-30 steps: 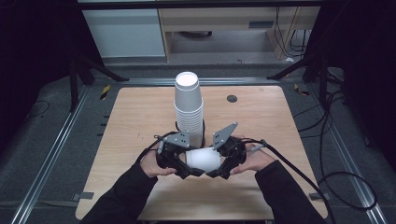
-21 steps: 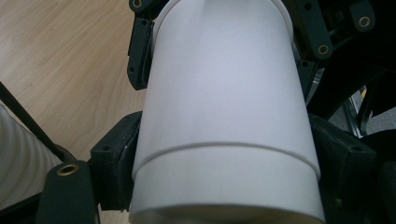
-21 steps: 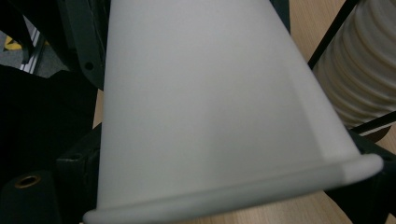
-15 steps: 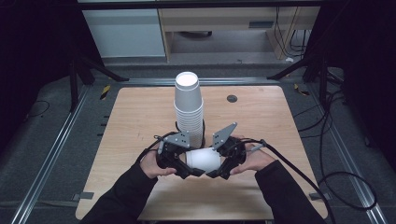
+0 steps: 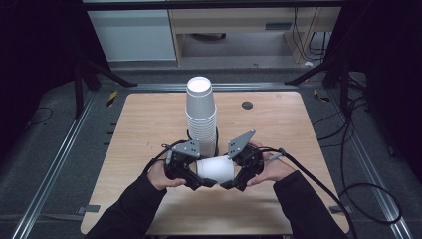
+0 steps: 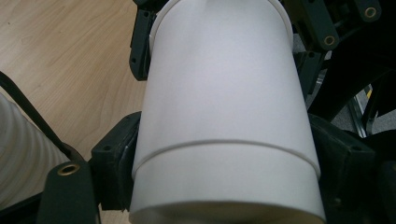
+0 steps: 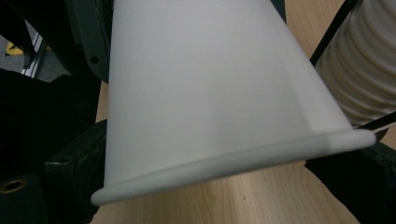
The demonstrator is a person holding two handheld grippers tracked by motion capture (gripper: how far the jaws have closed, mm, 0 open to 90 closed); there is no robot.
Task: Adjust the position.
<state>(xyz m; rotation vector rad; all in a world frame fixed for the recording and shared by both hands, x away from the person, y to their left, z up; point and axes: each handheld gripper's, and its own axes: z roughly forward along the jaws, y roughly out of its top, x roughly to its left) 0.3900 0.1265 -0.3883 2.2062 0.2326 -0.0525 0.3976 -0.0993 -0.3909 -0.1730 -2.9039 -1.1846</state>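
White cup (image 5: 217,170) lying sideways, both grippers clamping it

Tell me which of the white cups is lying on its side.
The cup held between the left gripper and right gripper lies sideways above the table. The others stand stacked upside down in the stack behind it.

Seen from high above the near edge of the wooden bench (image 5: 149,124), facing forward and down, taking in the whole top. Seen from the left gripper (image 5: 185,168), pressed close against a lying white cup (image 6: 224,112), looking along it. Seen from the right gripper (image 5: 244,167), equally close on that cup. Shared by all three: the cup, bench wood, and the ribbed cup stack (image 5: 201,117).
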